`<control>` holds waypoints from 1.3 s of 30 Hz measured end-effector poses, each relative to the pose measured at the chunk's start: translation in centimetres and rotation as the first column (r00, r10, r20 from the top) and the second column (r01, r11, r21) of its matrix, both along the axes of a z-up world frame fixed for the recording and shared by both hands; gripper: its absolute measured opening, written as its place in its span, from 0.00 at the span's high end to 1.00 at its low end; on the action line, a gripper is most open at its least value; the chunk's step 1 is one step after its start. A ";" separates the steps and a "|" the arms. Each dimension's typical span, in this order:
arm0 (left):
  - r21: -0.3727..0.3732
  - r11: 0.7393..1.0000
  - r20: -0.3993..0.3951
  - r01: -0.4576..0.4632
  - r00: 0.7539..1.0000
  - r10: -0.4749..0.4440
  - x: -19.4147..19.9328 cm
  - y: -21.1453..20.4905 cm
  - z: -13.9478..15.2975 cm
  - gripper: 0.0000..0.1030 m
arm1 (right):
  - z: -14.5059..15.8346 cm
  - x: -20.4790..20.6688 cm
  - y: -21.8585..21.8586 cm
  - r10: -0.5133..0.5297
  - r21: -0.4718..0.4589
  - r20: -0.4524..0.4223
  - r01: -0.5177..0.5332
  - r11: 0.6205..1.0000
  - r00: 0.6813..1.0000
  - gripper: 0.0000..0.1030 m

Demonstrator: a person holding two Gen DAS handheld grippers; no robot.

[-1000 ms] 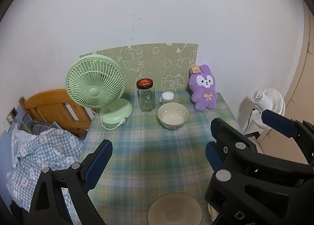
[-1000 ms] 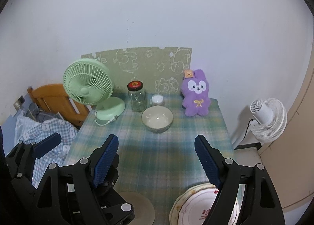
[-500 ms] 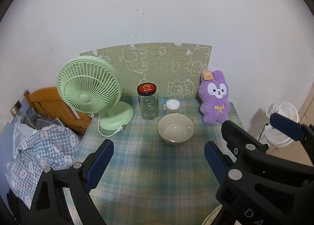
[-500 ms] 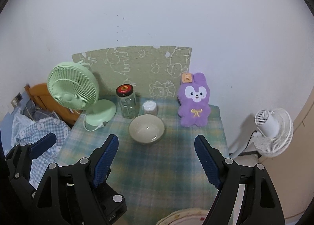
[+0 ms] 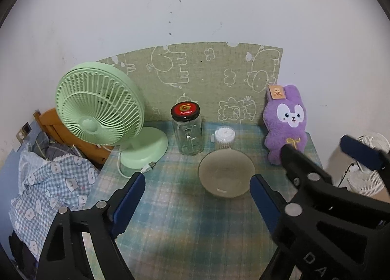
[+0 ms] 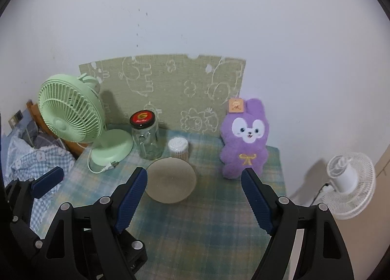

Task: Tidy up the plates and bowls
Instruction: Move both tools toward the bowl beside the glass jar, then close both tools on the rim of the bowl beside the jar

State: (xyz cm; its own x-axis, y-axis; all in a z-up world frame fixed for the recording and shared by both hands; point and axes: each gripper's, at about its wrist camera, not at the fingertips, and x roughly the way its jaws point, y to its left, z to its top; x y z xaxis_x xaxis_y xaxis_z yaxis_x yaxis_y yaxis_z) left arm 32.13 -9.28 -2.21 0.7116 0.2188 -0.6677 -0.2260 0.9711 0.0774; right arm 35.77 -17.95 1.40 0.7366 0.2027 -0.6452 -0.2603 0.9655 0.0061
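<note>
A beige bowl (image 5: 226, 174) (image 6: 170, 180) stands upright on the checked tablecloth (image 5: 182, 231), toward the back. My left gripper (image 5: 196, 197) hovers above the cloth just in front of the bowl. Its jaws are closing slowly but still stand wide, with nothing between them. My right gripper (image 6: 193, 198) hangs open and empty, with the bowl just beyond its left finger. In the left wrist view the right gripper (image 5: 329, 158) sits to the right of the bowl. No plate shows in either view.
Behind the bowl stand a glass jar (image 5: 187, 131) with a red and black lid and a small tub of cotton swabs (image 5: 224, 137). A green fan (image 5: 97, 109) is at the back left, a purple plush rabbit (image 6: 246, 138) at the back right. A white floor fan (image 6: 348, 175) stands beyond the table's right edge.
Both grippers have moved forward and down toward the bowl, which now looks larger. The plates seen earlier at the bottom edge have dropped out of view.
</note>
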 end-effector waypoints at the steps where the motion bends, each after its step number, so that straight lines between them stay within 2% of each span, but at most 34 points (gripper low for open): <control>1: -0.008 1.000 0.015 -0.005 1.000 0.005 0.4 0.0 -0.2 0.15 | -0.3 0.5 -0.1 0.008 0.020 0.000 -0.008 1.000 1.000 0.20; 4: -0.025 1.000 0.009 0.018 1.000 -0.018 1.6 -0.6 -1.1 0.15 | -1.2 1.9 0.0 0.005 0.009 0.008 -0.005 1.000 1.000 0.21; 7: -0.018 1.000 -0.008 0.002 1.000 -0.002 3.2 -0.7 -1.9 0.17 | -2.3 3.5 0.0 0.000 0.004 0.006 0.000 1.000 1.000 0.21; 9: -0.015 1.000 -0.016 -0.008 1.000 0.007 4.2 -0.6 -2.5 0.23 | -2.9 4.5 0.0 0.000 0.003 0.003 0.000 1.000 1.000 0.21; 17: -0.042 0.999 -0.060 -0.017 0.998 0.015 7.2 0.4 -6.0 0.28 | -6.3 8.0 0.7 -0.002 -0.024 -0.015 0.002 1.000 1.000 0.22; 22: -0.051 0.997 -0.092 -0.056 0.994 0.051 8.6 1.6 -8.4 0.31 | -8.8 9.6 1.1 -0.020 -0.007 -0.035 0.020 1.000 0.999 0.33; 30: -0.030 0.996 -0.116 -0.079 0.990 0.075 10.6 2.3 -11.4 0.46 | -12.1 11.8 1.8 -0.011 -0.002 -0.092 0.011 1.000 0.996 0.41; 33: -0.015 0.998 -0.128 -0.067 0.990 0.064 11.3 2.1 -12.2 0.50 | -13.3 12.5 1.9 -0.009 -0.002 -0.122 0.009 1.000 0.993 0.48; 39: -0.002 0.998 -0.152 -0.062 0.987 0.061 12.4 2.0 -13.5 0.54 | -15.0 13.7 2.0 -0.009 0.000 -0.155 0.009 1.000 0.988 0.51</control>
